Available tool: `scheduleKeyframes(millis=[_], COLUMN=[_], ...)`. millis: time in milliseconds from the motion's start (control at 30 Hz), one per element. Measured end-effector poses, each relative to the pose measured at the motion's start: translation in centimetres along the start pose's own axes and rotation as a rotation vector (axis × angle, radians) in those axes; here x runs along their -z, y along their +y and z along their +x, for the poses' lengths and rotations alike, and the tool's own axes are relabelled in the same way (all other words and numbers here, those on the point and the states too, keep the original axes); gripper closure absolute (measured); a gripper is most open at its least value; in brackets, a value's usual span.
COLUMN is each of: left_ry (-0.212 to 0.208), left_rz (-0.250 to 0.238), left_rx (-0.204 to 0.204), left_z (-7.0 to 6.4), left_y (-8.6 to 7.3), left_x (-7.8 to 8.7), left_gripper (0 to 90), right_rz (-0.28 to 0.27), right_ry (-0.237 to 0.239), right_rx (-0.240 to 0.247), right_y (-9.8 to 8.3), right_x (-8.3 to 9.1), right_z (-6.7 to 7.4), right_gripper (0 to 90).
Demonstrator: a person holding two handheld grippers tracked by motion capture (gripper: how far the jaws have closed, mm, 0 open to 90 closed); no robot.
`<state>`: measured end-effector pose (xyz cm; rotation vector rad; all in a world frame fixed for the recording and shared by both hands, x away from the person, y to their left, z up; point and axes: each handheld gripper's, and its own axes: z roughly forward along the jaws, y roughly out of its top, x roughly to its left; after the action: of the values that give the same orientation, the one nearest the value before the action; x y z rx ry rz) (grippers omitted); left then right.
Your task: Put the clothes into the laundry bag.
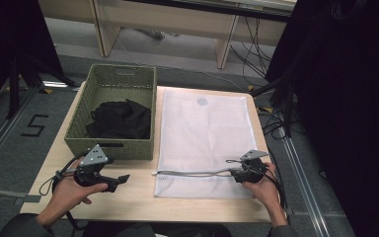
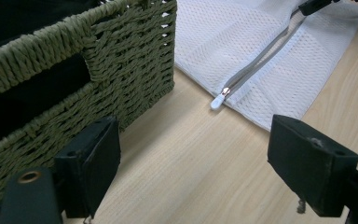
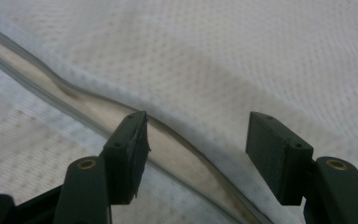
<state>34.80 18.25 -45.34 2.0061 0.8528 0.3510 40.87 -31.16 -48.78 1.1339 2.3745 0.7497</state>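
Both forearms come in low; left gripper [image 1: 121, 178] sits level with jaws wide apart, right gripper [image 1: 233, 173] points inward, jaws parted too.

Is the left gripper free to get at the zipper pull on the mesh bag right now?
Probably yes. The left gripper is open over bare table, and the zipper pull lies ahead of it at the bag's near edge with nothing between. The basket sits off to one side.
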Motion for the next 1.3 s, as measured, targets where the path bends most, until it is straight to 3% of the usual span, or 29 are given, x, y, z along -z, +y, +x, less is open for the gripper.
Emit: scheduleKeyframes(millis=[167,200,300,333,433,467,500,567,600,667,700,900,933,1000,1033,1133,1167,1200,1300], left_ry=[0.000,0.005,0.005,0.005,0.006,0.006,0.005,0.004,0.004,0.003,0.003,0.004,0.003,0.004,0.004,0.008,0.007,0.007,0.006], left_rz=[0.012,0.007,0.007,0.005,0.004,0.005,0.006,0.004,0.005,0.006,0.006,0.006,0.006,0.006,0.006,0.002,0.002,0.002,0.000], left_rx=[0.004,0.001,0.003,0.023,0.007,0.006,0.004,0.005,0.003,0.023,0.014,0.004,0.025,0.020,0.003,0.005,0.004,0.005,0.005], left_z=[0.1,0.1,0.1,0.0,0.1,0.1,0.1,0.1,0.1,0.0,0.1,0.1,0.0,0.0,0.1,0.1,0.1,0.1,0.1], left_y=[0.0,0.0,0.0,-0.1,-0.1,-0.1,-0.1,-0.1,-0.1,-0.1,-0.1,0.0,-0.1,-0.1,0.0,-0.1,-0.1,0.0,0.0], left_x=[0.0,0.0,0.0,0.0,0.0,0.0,0.0,0.0,0.0,0.0,0.0,0.0,0.0,0.0,0.0,0.0,0.0,0.0,0.0], left_gripper=[17.3,17.3,17.4,17.4,17.4,17.4,17.5,17.5,17.4,17.5,17.5,17.5,17.5,17.6,17.6,17.6,17.6,17.7,17.7], right_rz=[-0.021,-0.057,-0.033,-0.025,-0.022,0.015,-0.017,0.001,-0.011,0.013,-0.025,0.006,-0.020,0.010,-0.022,0.004,-0.024,0.002,-0.008], right_ry=[0.058,0.054,0.098,0.113,0.126,0.142,0.136,0.140,0.139,0.152,0.148,0.158,0.156,0.153,0.147,0.140,0.134,0.139,0.142], right_rx=[0.035,0.036,0.059,0.064,0.091,0.074,0.077,0.098,0.073,0.079,0.069,0.098,0.097,0.123,0.108,0.122,0.113,0.123,0.127], right_y=[1.0,1.1,1.7,1.9,2.2,2.4,2.4,2.5,2.6,2.9,2.8,3.3,3.3,3.6,3.6,4.1,4.1,4.2,4.4], right_x=[-0.8,-1.2,-1.8,-2.0,-2.8,-2.7,-3.1,-3.1,-3.3,-3.2,-3.6,-3.5,-3.8,-3.6,-3.9,-3.8,-4.1,-4.0,-4.5], right_z=[1.2,1.4,2.1,2.3,2.7,2.9,3.0,3.0,3.2,3.0,3.0,2.8,2.9,2.8,2.9,2.8,2.9,2.8,2.8], right_gripper=[39.2,39.2,39.1,39.2,39.3,39.3,39.5,40.1,40.4,41.1,42.3,51.3,53.6,58.1,61.4,67.8,69.8,71.3,77.5])
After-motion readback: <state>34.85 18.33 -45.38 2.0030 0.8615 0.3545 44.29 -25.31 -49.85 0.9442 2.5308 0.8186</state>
